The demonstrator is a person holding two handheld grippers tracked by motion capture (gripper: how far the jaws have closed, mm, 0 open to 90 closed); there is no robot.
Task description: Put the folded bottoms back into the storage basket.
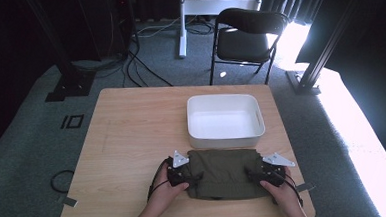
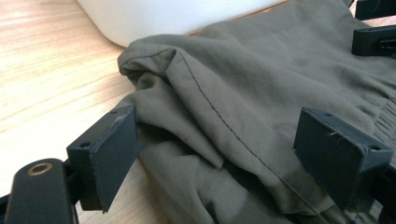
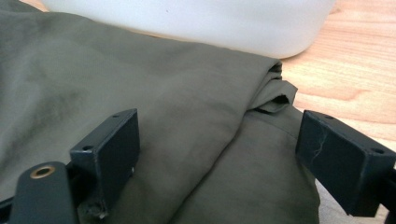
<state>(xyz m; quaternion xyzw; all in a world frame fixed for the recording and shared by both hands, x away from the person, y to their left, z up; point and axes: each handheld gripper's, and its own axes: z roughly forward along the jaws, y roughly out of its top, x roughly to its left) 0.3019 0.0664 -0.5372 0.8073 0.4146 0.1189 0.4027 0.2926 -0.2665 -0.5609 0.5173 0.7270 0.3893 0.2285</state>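
Green cloth (image 1: 222, 173) folded flat near the front edge of the table (image 1: 132, 131), long side running left to right, touching the white tub (image 1: 225, 116) behind it. Left gripper (image 1: 183, 175) at the left end, right gripper (image 1: 264, 174) at the right end. Both sets of jaws wide open around the cloth ends, not pinching yet.

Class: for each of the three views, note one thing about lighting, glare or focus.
High view: daylight blows out the floor at the right, while the room's far left stays nearly black. Left gripper view: the folded olive-green cloth garment is sharp, the white plastic rectangular bin behind it soft and overexposed. Right gripper view: the near black jaws look slightly blurred, and the light wooden table shows mild glare.
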